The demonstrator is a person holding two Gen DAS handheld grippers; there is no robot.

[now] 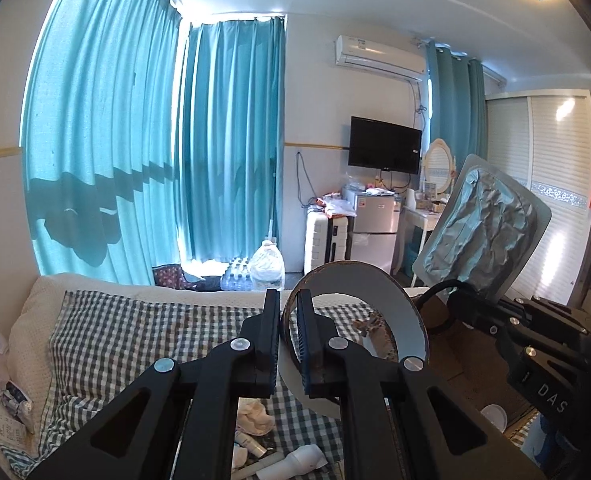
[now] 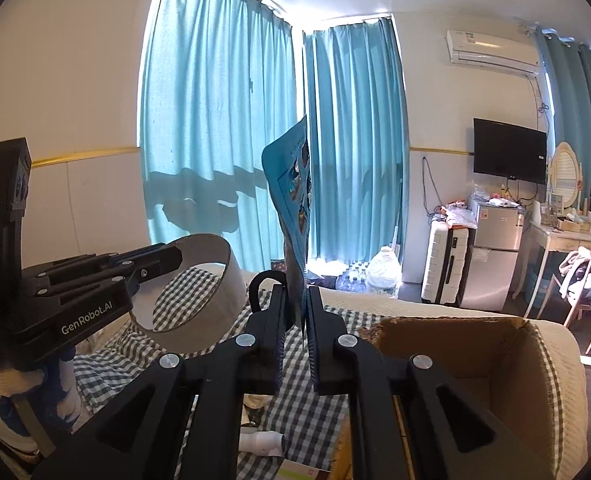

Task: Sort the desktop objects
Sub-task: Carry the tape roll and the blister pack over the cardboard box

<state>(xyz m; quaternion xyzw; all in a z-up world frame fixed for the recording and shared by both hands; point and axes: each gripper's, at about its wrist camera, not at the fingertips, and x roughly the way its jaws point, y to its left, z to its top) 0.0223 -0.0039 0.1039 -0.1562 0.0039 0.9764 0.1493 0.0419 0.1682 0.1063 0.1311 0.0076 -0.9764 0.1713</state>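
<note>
My left gripper (image 1: 288,320) is shut on the wall of a grey cardboard ring (image 1: 399,304), like an empty tape roll, held up above the checked cloth (image 1: 135,328). The ring also shows in the right wrist view (image 2: 215,280). My right gripper (image 2: 296,312) is shut on the lower edge of a flat blue packet (image 2: 293,192) that stands upright. In the left wrist view the packet (image 1: 483,232) shows its silver foil back, at the right. An open cardboard box (image 2: 455,344) sits just right of my right gripper.
On the checked cloth lie a white tube-like device (image 1: 303,460), small tubes (image 1: 251,446) and crumpled tissue (image 1: 255,416). Papers and wrappers (image 1: 3,412) lie at the left edge. Behind are teal curtains (image 1: 231,140), water bottles (image 1: 267,266), a suitcase, a fridge and a TV (image 1: 385,146).
</note>
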